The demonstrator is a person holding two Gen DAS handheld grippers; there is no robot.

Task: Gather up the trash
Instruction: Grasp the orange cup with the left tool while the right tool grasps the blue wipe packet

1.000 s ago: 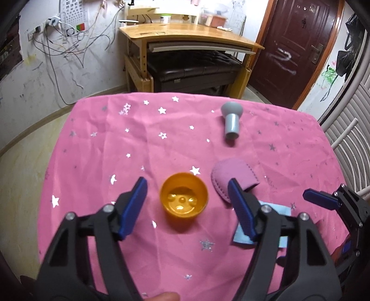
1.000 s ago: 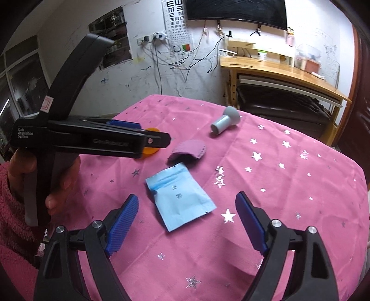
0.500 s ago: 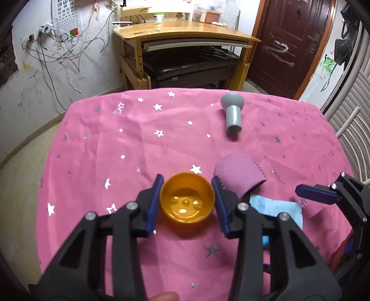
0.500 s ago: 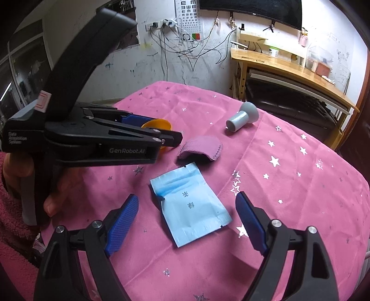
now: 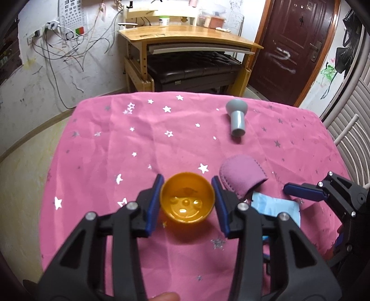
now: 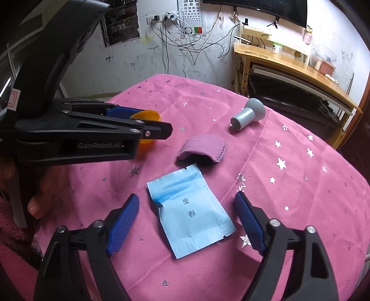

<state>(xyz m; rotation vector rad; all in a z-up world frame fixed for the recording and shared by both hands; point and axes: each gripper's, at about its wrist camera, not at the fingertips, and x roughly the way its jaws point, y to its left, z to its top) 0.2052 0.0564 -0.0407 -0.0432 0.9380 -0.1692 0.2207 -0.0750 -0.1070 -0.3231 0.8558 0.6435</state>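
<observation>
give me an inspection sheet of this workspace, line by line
surface: table under a pink star-print cloth, wrinkled.
job's things: orange plastic cup, upright, open top, between the left gripper's pads; light blue torn foil sachet lying flat between the right gripper's open fingers.
clutter: purple stitched fabric piece arched beside the sachet; grey mushroom-shaped plastic piece lying on its side farther back.
grippers: left gripper shut on the cup; right gripper open, low over the sachet, not touching it.
cables: tangle of wall cables below the outlets, off the table.
surroundings: wooden desk, dark brown door, eye chart.
</observation>
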